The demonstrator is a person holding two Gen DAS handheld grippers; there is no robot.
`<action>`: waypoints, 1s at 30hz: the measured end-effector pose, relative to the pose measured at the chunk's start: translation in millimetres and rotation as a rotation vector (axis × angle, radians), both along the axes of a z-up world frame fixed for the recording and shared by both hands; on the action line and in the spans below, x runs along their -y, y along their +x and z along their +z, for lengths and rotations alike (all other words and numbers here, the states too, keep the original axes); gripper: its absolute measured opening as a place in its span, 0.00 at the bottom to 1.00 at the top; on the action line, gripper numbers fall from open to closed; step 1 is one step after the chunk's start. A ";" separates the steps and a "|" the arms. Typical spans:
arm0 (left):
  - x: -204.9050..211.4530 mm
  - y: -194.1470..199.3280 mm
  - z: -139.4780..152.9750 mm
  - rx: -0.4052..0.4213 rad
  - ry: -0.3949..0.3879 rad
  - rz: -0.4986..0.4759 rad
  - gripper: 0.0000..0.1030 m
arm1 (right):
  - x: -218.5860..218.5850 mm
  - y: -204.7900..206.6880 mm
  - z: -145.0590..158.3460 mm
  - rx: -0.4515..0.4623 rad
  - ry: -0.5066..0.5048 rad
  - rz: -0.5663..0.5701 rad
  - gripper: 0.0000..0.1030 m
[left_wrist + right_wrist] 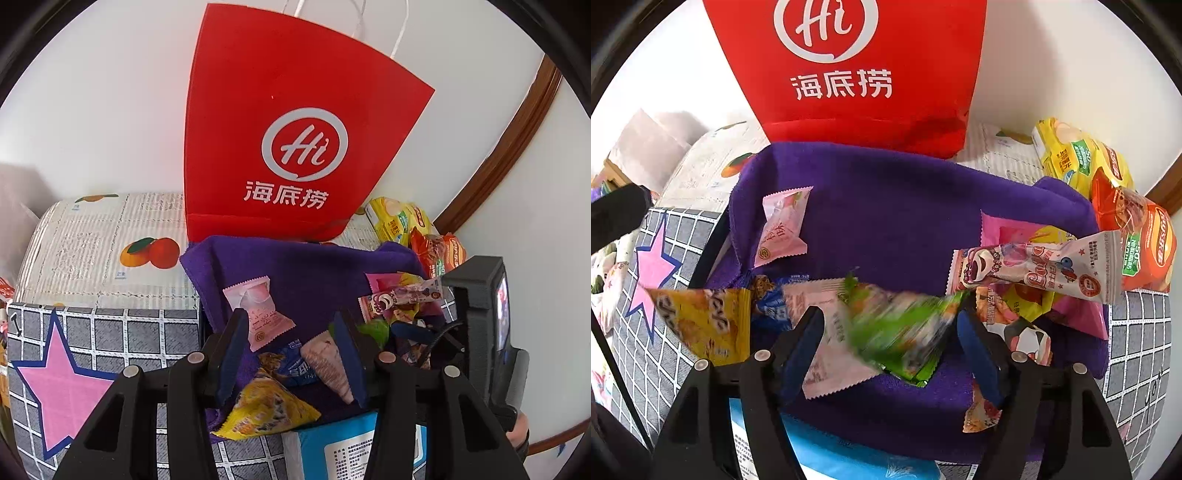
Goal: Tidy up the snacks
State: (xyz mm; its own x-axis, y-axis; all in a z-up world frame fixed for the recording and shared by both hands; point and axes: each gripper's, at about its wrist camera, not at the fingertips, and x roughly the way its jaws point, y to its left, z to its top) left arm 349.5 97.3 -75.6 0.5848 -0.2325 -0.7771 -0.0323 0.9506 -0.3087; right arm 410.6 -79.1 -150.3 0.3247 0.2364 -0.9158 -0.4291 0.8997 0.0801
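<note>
A purple cloth-lined bin holds several snack packets. My right gripper is open above it, and a green packet is blurred between its fingers, loose. Around it lie a pink packet, a yellow packet, a pale pink packet and a long cartoon-printed packet. My left gripper is open and empty over the same bin, above the pink packet, a yellow packet and a striped cone-shaped packet. The right gripper body shows at its right.
A red paper bag stands behind the bin against the white wall. Yellow and orange chip bags lie at the right. A grid-patterned cloth with a pink star covers the surface, and a blue-and-white box sits in front.
</note>
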 end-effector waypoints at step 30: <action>28.9 -16.2 -58.0 -0.209 0.187 -0.102 0.61 | 58.7 -23.7 97.9 0.197 0.189 -0.068 0.72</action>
State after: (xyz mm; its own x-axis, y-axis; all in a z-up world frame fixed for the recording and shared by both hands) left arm 333.3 68.4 -133.6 0.3885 -0.1236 -0.9131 0.0218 0.9919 -0.1251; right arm 386.8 -137.8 -52.4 0.5133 0.3688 -0.7749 -0.3920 0.9040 0.1705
